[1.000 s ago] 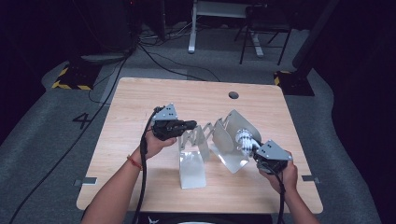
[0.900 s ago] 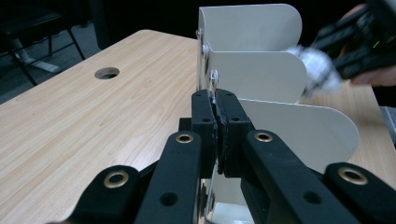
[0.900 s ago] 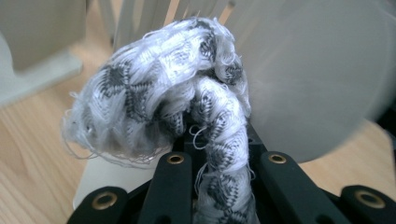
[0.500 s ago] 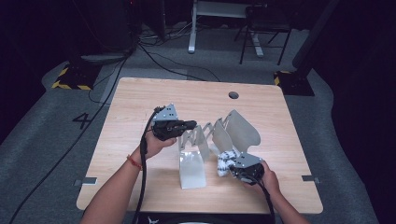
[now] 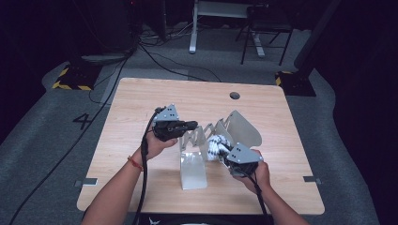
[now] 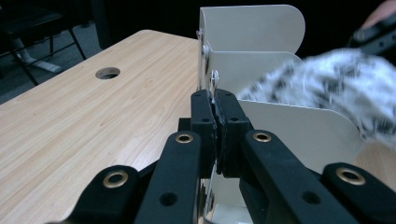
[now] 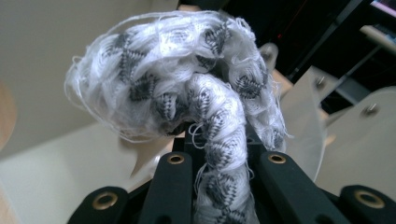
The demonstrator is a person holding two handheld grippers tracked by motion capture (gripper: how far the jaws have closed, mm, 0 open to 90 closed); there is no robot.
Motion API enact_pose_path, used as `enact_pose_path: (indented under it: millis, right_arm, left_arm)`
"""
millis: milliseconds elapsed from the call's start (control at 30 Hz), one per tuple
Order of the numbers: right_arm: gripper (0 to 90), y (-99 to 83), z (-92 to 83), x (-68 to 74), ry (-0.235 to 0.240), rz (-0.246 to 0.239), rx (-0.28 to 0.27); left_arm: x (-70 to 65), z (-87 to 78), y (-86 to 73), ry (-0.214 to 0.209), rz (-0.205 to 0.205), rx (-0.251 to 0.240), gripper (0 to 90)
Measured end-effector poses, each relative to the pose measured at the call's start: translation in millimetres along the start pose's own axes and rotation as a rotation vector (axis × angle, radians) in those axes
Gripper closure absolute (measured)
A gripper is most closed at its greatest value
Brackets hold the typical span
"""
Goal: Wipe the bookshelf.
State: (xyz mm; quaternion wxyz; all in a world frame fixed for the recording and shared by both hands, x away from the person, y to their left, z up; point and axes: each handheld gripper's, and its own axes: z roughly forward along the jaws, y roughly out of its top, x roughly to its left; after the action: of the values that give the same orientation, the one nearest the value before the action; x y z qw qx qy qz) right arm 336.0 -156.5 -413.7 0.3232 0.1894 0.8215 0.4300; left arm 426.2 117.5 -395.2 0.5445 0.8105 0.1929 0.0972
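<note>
Your left jaws were clamped on the metal rack (image 5: 197, 140); your right jaws gripped the rolled cloth (image 5: 217, 146), at 3 o'clock from it. Next, lower the cloth into a slot.

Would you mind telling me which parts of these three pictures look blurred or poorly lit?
High view: the table is evenly lit, the room behind nearly black. Left gripper view: the metal rack is sharp, while the black-and-white rope at right is smeared. Right gripper view: the rope is fairly sharp and brightly lit, the background soft.
</note>
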Motion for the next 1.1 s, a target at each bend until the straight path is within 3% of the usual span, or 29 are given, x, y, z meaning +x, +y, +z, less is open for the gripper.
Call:
enact_pose_path:
  millis: [200, 267, 333, 567, 767, 900, 1000, 1100]
  right_arm:
    - [80.0, 16.9, 16.3, -7.2, -0.040, -0.007, -0.014]
    - [80.0, 17.9, 21.6, -9.3, -0.027, 0.017, -0.010]
    - [80.0, 16.0, 26.3, -8.1, -0.018, 0.007, 0.003]
    - [80.0, -4.8, 45.9, 12.5, 0.039, -0.078, 0.095]
    - [80.0, -29.0, 56.9, 22.1, 0.110, -0.051, 0.156]
    - [80.1, -45.0, 62.4, 32.1, 0.134, -0.085, 0.212]
    - [80.4, -41.7, 57.4, 29.6, 0.079, -0.069, 0.167]
    - [80.5, -27.7, 46.8, 21.6, 0.040, -0.035, 0.065]
  left_arm:
    - [-0.4, -0.2, -0.3, 0.005, -0.002, -0.003, 87.6]
    - [-0.2, -0.5, -0.7, 0.007, -0.004, -0.005, 87.7]
    - [-0.3, -0.5, -1.2, 0.009, -0.010, -0.011, 87.7]
    - [-1.3, -0.7, -1.6, 0.020, -0.016, -0.016, 87.7]
    - [-1.7, -0.9, -1.9, 0.021, -0.014, -0.018, 87.8]
    - [-1.7, -1.0, -1.9, 0.021, -0.016, -0.018, 87.8]
    - [-1.5, -0.9, -2.0, 0.018, -0.018, -0.019, 87.6]
    - [-0.9, -0.7, -1.8, 0.014, -0.017, -0.019, 87.5]
